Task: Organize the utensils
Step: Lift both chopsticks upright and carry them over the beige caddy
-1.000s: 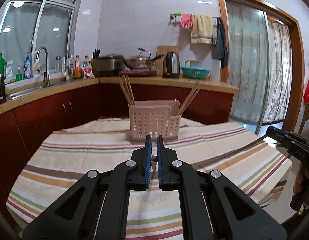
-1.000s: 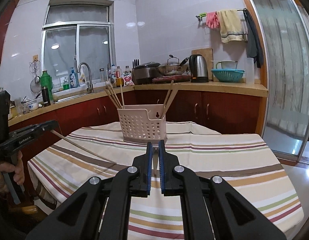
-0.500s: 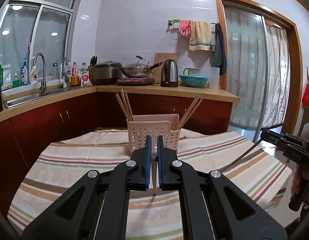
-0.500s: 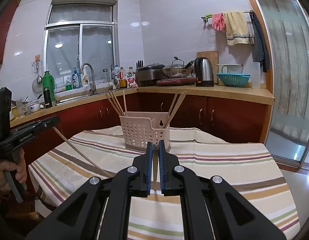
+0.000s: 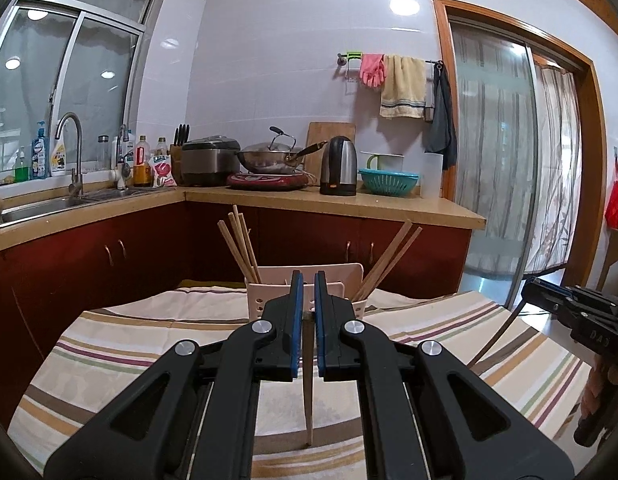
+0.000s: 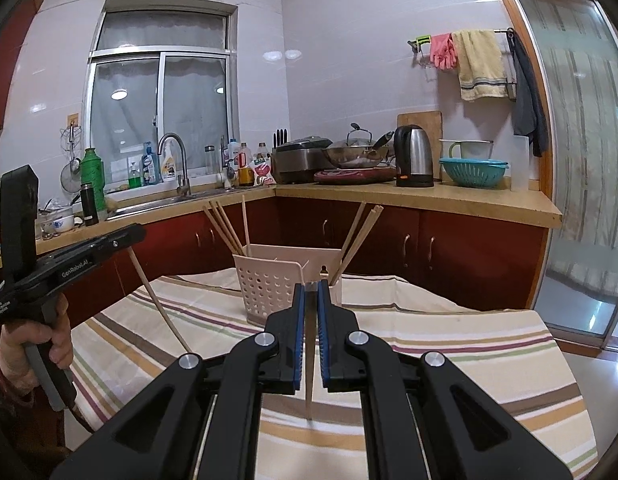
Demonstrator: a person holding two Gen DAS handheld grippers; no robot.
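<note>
A pale perforated utensil holder [image 5: 257,300] stands on the striped tablecloth [image 5: 121,344] with several wooden chopsticks [image 5: 240,246] leaning in both of its ends. My left gripper [image 5: 305,280] is shut on a single chopstick [image 5: 307,392] that hangs down between its blue pads, just in front of the holder. In the right wrist view my right gripper [image 6: 310,292] is likewise shut on one chopstick [image 6: 309,376], whose tip points down at the cloth. The left gripper [image 6: 129,236] also shows at that view's left with its slanting chopstick [image 6: 161,308]. The holder [image 6: 265,284] sits straight ahead.
A wooden counter [image 6: 449,200] with dark red cabinets runs behind the table, carrying a sink [image 5: 41,206], bottles, a rice cooker, a wok, a kettle [image 5: 339,166] and a teal colander. A glass sliding door [image 5: 497,168] is at the right. A person's hand [image 6: 33,340] grips the left handle.
Both grippers have risen and come nearer the holder, each still carrying its chopstick. The holder now sits lower in both views, partly behind the fingertips.
</note>
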